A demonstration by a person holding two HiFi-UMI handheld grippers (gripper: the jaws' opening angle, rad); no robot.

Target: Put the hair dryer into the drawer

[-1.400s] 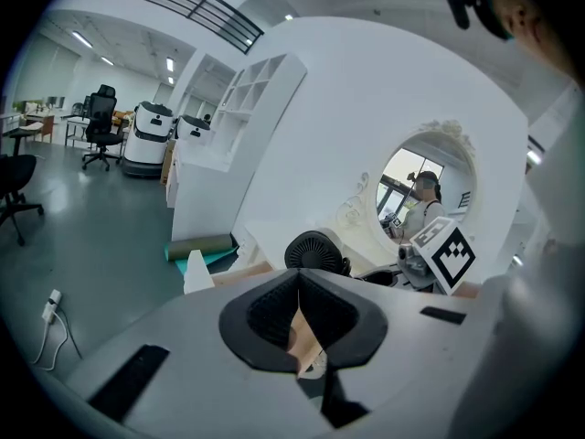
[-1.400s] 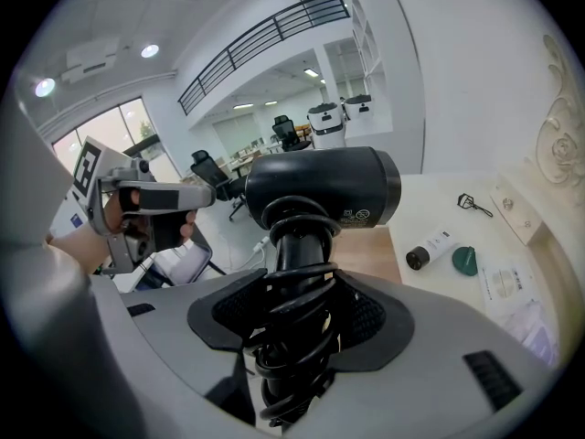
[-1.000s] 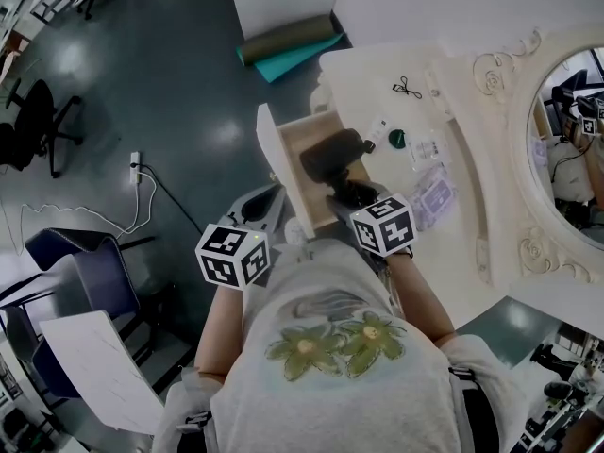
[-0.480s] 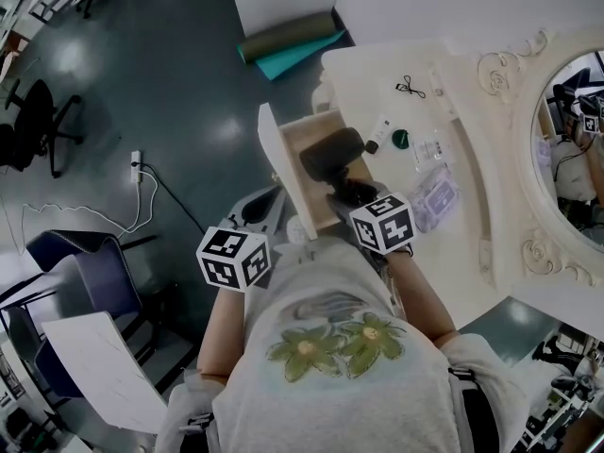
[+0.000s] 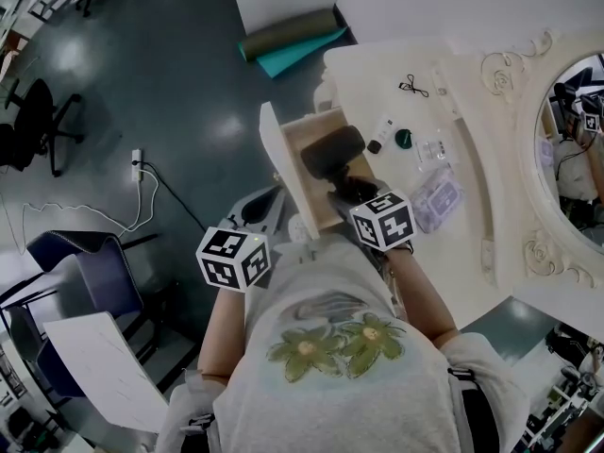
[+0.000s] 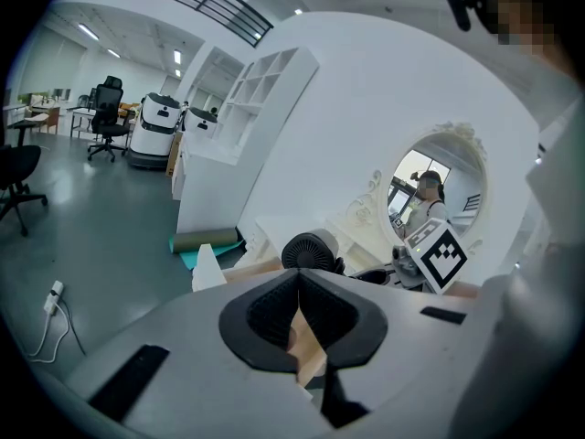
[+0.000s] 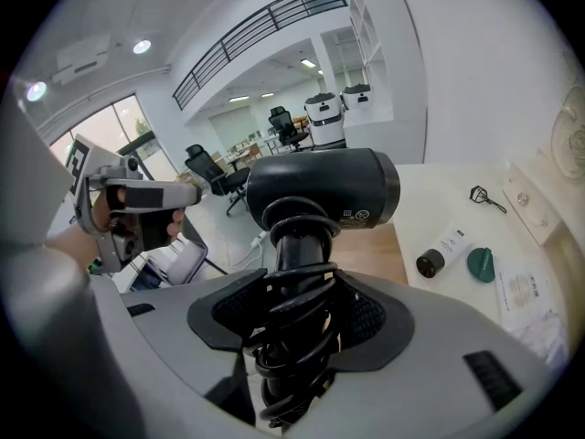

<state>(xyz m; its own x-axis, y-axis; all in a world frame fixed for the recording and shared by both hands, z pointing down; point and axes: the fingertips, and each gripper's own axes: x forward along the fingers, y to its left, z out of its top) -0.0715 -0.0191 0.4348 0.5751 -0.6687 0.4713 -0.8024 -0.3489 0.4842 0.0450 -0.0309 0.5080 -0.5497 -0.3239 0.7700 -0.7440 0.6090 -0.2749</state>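
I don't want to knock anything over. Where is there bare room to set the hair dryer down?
The drawer under the hair dryer, held by the right gripper, shows bare wood. The tabletop is bare between drawer and black clip. Crowded: around the tube, green lid and packets.
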